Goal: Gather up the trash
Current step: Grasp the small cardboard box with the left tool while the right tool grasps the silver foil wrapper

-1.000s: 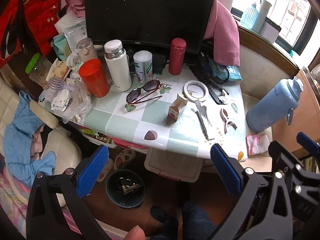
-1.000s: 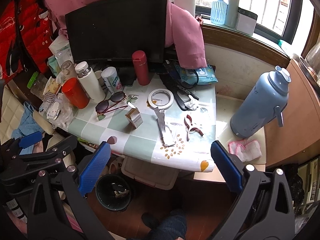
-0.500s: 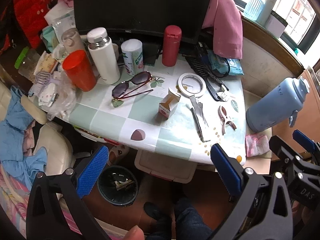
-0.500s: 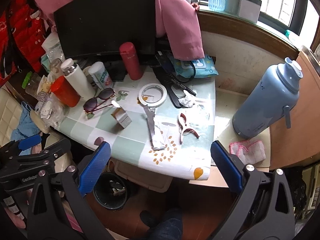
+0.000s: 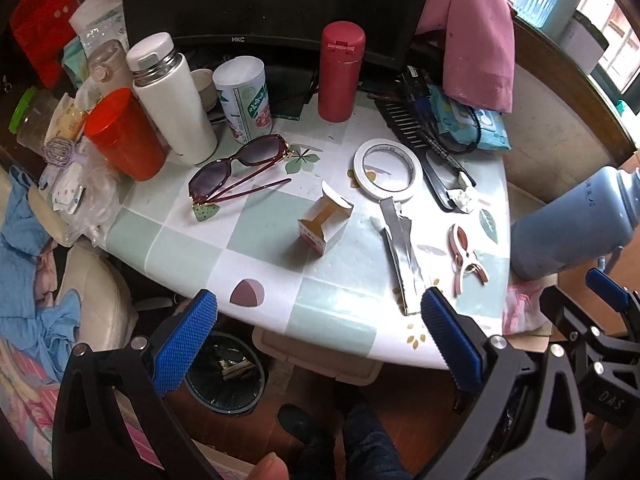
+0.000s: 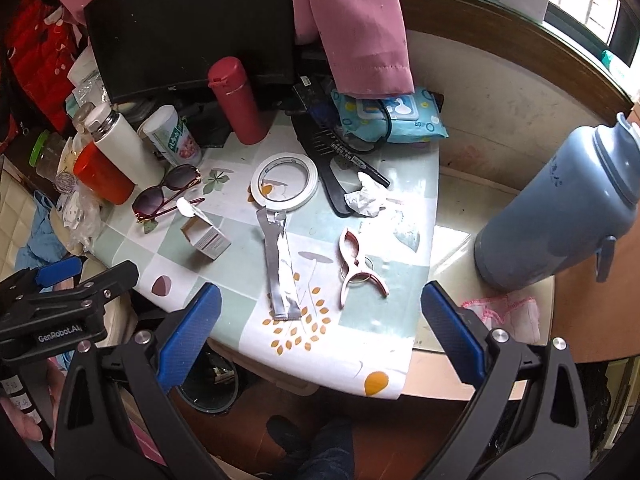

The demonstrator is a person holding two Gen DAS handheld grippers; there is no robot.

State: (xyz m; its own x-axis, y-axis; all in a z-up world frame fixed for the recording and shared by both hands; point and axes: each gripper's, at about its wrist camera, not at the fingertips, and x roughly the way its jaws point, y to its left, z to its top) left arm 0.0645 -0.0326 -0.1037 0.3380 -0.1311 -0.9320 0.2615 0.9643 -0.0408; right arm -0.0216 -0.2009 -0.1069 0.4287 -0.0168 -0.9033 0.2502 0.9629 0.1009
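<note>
Trash items on the table (image 5: 332,320): a small open cardboard box (image 5: 324,224) near the middle, flap up; a flattened silver foil wrapper (image 6: 280,268) lying lengthwise just right of the box, its far end touching the tape ring (image 6: 285,182); a crumpled white paper wad (image 6: 366,200) against the end of the black comb (image 6: 324,168). A pink clothes peg (image 6: 356,264) lies just right of the wrapper.

Dark round waste bin (image 5: 226,376) stands on the floor under the table's near-left edge, some scraps inside.

Left gripper (image 5: 316,344): fingers spread wide, nothing between them, held above the near table edge, touching nothing. Right gripper (image 6: 320,340): likewise wide apart and empty, near edge of table, wrapper and peg ahead of it.

Back of table: sunglasses (image 5: 240,168), red cup (image 5: 124,136), white flask (image 5: 172,100), red flask (image 5: 340,72), monitor (image 5: 276,0). Blue thermos (image 6: 560,208) stands off the table's right side.
</note>
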